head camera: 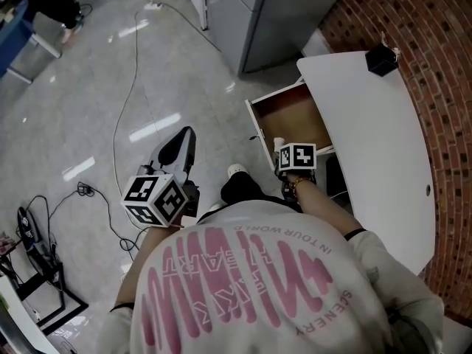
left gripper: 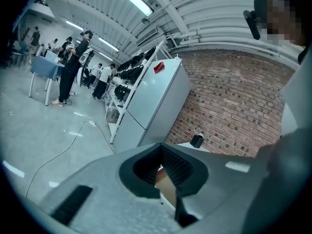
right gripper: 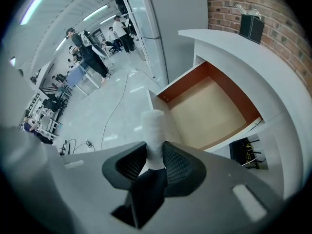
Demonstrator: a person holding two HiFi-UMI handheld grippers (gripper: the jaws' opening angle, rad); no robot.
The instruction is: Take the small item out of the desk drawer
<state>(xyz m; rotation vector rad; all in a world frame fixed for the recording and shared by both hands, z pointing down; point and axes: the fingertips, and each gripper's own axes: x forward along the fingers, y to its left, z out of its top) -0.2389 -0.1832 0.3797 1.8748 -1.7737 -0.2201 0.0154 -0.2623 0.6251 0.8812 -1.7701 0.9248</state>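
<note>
The desk drawer (head camera: 295, 116) stands pulled out of the white desk (head camera: 383, 146), and its brown inside (right gripper: 209, 111) holds nothing I can see. My right gripper (right gripper: 155, 152) is above the drawer's front edge, pointing steeply down. It is shut on a small white cylinder (right gripper: 153, 130) that sticks out past the pads. In the head view this small white item (head camera: 279, 143) shows just beyond the right gripper's marker cube (head camera: 296, 156). My left gripper (head camera: 188, 135) hangs over the floor left of the drawer, its tips together and nothing in it (left gripper: 161, 152).
A small black box (head camera: 381, 59) sits at the desk's far end by the brick wall (head camera: 442, 43). A grey cabinet (head camera: 280, 13) stands beyond the drawer. A cable (head camera: 133, 87) runs across the glossy floor, with a black stand (head camera: 37, 257) at the left. Several people stand far off.
</note>
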